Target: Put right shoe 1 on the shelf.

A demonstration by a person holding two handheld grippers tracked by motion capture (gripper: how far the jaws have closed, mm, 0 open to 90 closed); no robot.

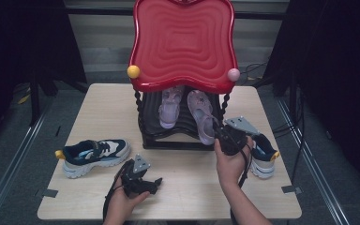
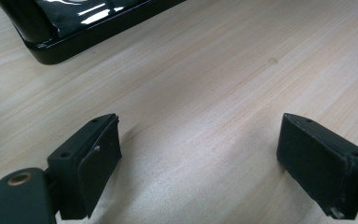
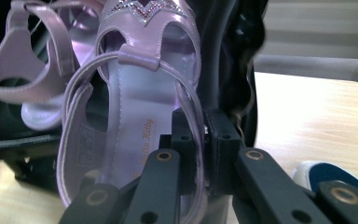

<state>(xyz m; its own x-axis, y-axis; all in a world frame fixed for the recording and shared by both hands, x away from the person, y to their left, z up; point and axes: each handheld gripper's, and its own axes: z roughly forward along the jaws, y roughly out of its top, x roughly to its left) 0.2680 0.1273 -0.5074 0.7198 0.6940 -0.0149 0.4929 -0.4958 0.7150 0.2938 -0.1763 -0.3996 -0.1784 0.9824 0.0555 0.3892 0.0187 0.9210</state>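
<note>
Nearest the person's edge of the counter [image 1: 183, 187], in front of the black shoe rack [image 1: 168, 138], the left tool [image 2: 198, 154] rests low over bare wood, its jaws spread wide with nothing between them. Just left of it, and off the rack's left front corner, lies a navy and white sneaker [image 1: 93, 154]. At the rack's right front corner the right tool [image 3: 204, 149] is clamped on the thin heel strap of a lilac sandal [image 3: 140, 116], whose heel overhangs the rack's lower shelf. Right of that tool a second sneaker [image 1: 262, 159] sits on the counter. Farther back on the shelf is the matching sandal [image 1: 170, 108], under the rack's red wavy top tray [image 1: 183, 42].
</note>
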